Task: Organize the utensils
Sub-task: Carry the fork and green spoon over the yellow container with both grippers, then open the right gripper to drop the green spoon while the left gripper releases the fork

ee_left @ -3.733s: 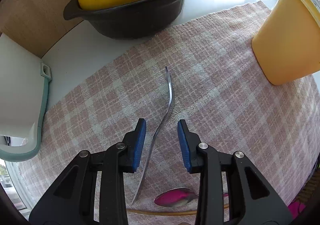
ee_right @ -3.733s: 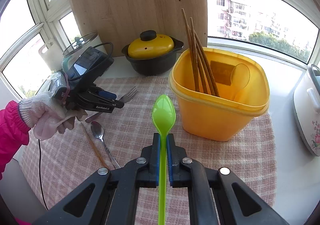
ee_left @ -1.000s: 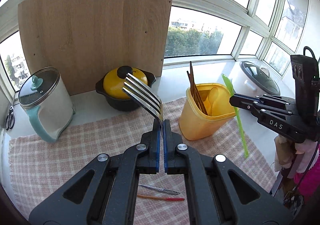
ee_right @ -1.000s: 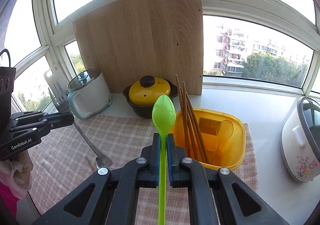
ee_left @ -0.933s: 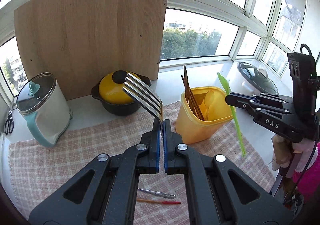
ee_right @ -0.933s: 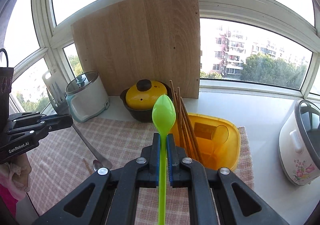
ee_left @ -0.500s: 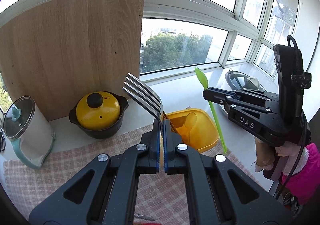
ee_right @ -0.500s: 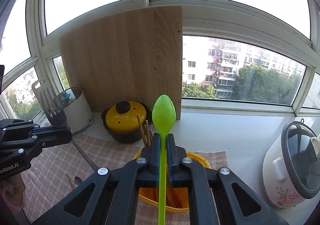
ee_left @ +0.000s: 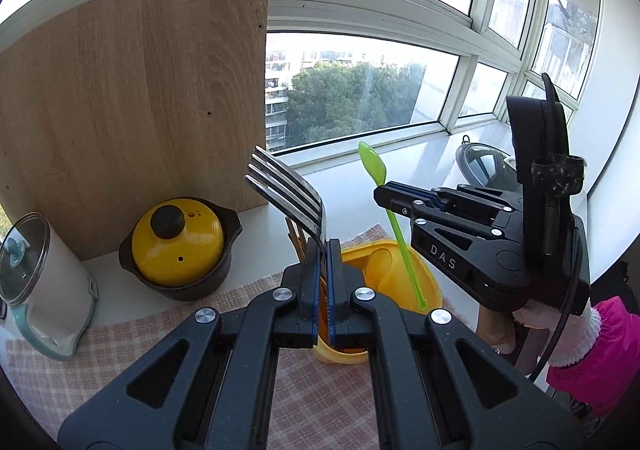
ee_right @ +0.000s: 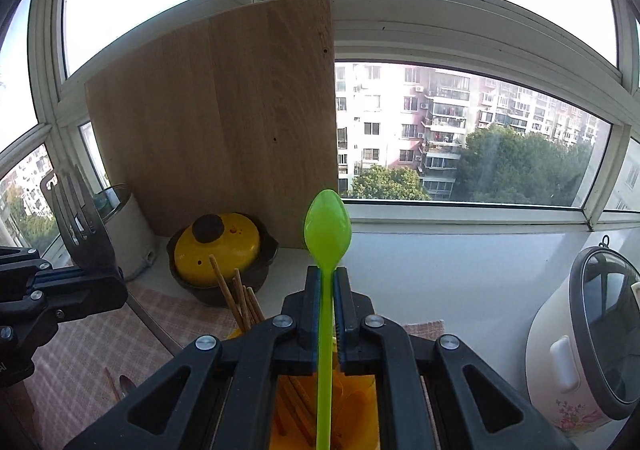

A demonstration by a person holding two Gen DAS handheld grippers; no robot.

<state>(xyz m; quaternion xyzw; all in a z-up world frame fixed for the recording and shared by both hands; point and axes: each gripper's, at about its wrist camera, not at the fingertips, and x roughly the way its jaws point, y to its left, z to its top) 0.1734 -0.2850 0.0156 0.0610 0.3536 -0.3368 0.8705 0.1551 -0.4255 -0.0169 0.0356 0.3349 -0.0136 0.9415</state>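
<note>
My left gripper (ee_left: 323, 246) is shut on a metal fork (ee_left: 286, 188), tines up, held above the yellow utensil bin (ee_left: 404, 264). My right gripper (ee_right: 327, 274) is shut on a green plastic spoon (ee_right: 327, 226), bowl up, with its handle tip hanging just over the bin's opening (ee_right: 360, 398). The spoon also shows in the left wrist view (ee_left: 394, 226), held by the right gripper (ee_left: 384, 196). Wooden chopsticks (ee_right: 240, 302) stand in the bin. The fork (ee_right: 82, 234) and left gripper (ee_right: 120, 288) show at the left of the right wrist view.
A yellow-lidded black pot (ee_left: 180, 246) and a white canister with glass lid (ee_left: 40, 282) stand at the back by a wooden board (ee_left: 132, 106). A rice cooker (ee_right: 592, 346) is at the right. A spoon and chopstick (ee_right: 120, 386) lie on the pink checked cloth (ee_left: 80, 346).
Both grippers have moved closer to and higher over the yellow bin, each still holding its utensil. The green spoon's handle now hangs over the bin's mouth.
</note>
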